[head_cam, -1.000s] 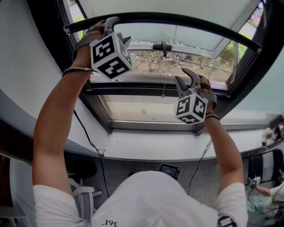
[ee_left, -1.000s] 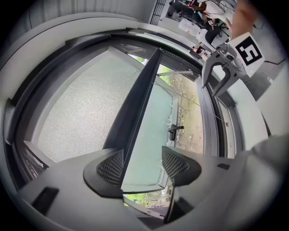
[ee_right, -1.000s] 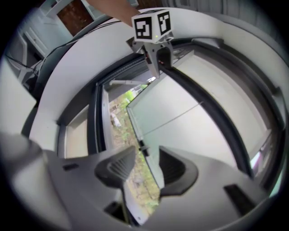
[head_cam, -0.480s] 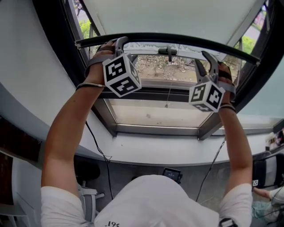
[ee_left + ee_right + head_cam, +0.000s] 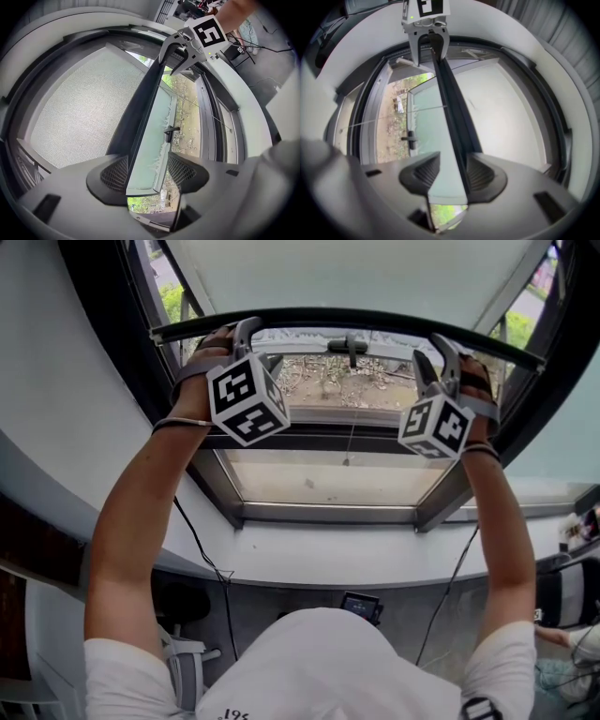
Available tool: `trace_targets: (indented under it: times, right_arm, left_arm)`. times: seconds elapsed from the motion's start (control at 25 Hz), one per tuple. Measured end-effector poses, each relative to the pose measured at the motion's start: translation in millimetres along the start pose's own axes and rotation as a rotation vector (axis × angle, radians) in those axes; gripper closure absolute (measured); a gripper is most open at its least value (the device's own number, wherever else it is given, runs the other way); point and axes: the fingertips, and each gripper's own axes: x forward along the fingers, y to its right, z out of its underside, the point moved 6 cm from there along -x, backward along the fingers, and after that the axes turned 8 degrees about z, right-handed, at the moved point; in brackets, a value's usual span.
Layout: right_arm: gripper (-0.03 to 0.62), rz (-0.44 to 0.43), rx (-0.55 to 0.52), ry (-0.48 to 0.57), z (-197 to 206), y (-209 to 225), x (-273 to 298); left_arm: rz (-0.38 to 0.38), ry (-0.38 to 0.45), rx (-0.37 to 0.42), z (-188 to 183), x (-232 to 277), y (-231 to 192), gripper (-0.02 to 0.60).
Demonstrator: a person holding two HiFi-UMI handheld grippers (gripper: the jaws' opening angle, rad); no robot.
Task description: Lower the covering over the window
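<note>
The roller blind (image 5: 366,273) hangs over the upper part of the window, and its dark bottom bar (image 5: 347,320) runs across the head view. My left gripper (image 5: 246,329) is shut on the bar's left end, where the bar (image 5: 147,154) fills the gap between the jaws. My right gripper (image 5: 433,351) grips the bar near its right end, and the bar (image 5: 450,159) passes between its pads. Each gripper view shows the other gripper farther along the bar: the right gripper (image 5: 180,44) and the left gripper (image 5: 430,44). The mesh fabric (image 5: 79,108) lies above the bar.
Below the bar the glass shows gravel ground and greenery outside. A black window handle (image 5: 350,345) sits mid-pane and a thin cord (image 5: 350,442) hangs under it. The dark window frame (image 5: 211,470) and pale curved sill (image 5: 375,554) lie below. Cables hang beneath the sill.
My right gripper rose from the lower window frame up to the bar and closed round it. My left gripper stayed on the bar's left end.
</note>
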Motion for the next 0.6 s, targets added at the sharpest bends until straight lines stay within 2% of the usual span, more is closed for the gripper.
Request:
trace_targets:
  times: [0.24,0.4,0.6]
  right_arm:
    - [0.422,-0.026,-0.081,-0.018,0,2,8]
    - [0.455,-0.08,-0.079,-0.032,2,-5,4]
    - [0.476,-0.098,-0.068,-0.04,1,-3,2]
  left_arm:
    - [-0.008,-0.002,-0.004,-2,-1,0,0.322]
    - [0.023,-0.027,0.015,2,3,10,0.322]
    - [0.031,-0.053,0.025,3,2,12,0.322]
